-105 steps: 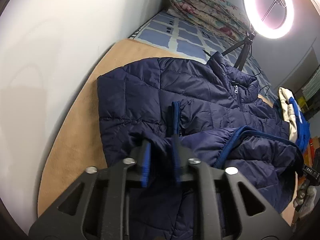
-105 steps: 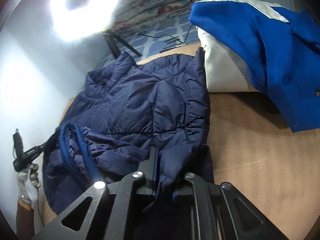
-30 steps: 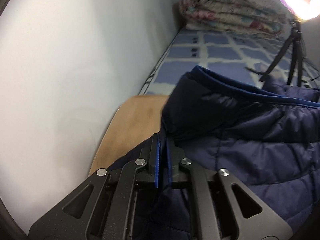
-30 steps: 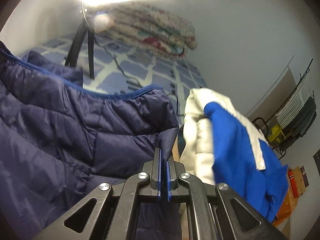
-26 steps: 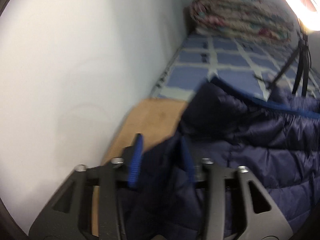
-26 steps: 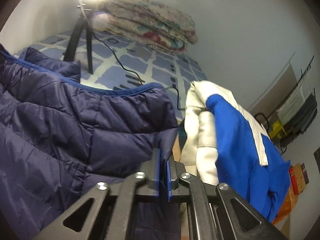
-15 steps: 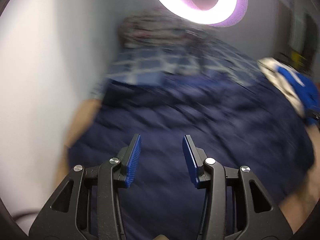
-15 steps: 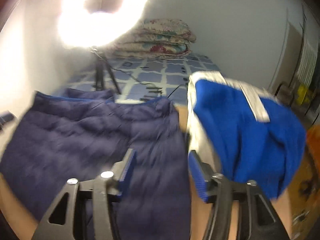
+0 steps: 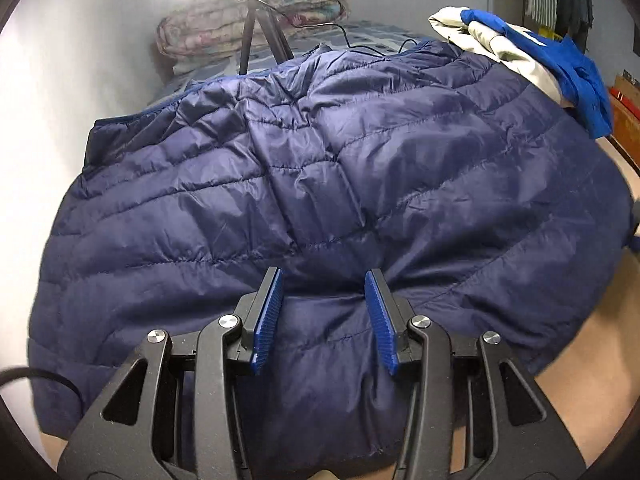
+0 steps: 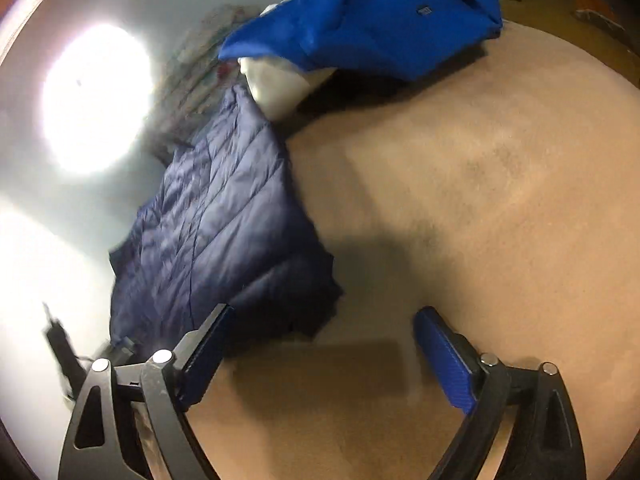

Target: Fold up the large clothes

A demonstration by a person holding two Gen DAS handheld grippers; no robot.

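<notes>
Jacket (image 9: 328, 184): navy quilted puffer, lying folded on the tan mat (image 10: 480, 200), its smooth quilted side up. Its far edge reaches the tripod (image 9: 260, 36) and rolled quilt (image 9: 256, 12); its right edge lies just beside a blue-and-white garment (image 9: 532, 52) heaped on the mat.

Left gripper (image 9: 326, 314): jaws partly apart, having just been opening. They straddle a puffed ridge at the jacket's near edge; fabric sits between the fingers (image 9: 269, 316) but the pads do not appear to press on it.

Right gripper (image 10: 320, 352): jaws very wide, having just been opening, nothing between them. It hangs over bare mat; the jacket's near right corner (image 10: 316, 304) lies just beside its left finger.

Handling, as judged:
- Light for its bulk, soft, no stiffness; it will sag from any grip point
- Shell looks glossy and slick, so a shallow pinch may slide off
- Padding is springy; folds tend to loft back up and may need pressing flat
- Not fragile, though stitch lines could snag on ribbed pads

Grip points, as judged: take a full bite across a seam or bound hem at the two near corners, one gripper each, not on the smooth panel middle. Keep clear of the neighbouring garment when carrying the next fold across
</notes>
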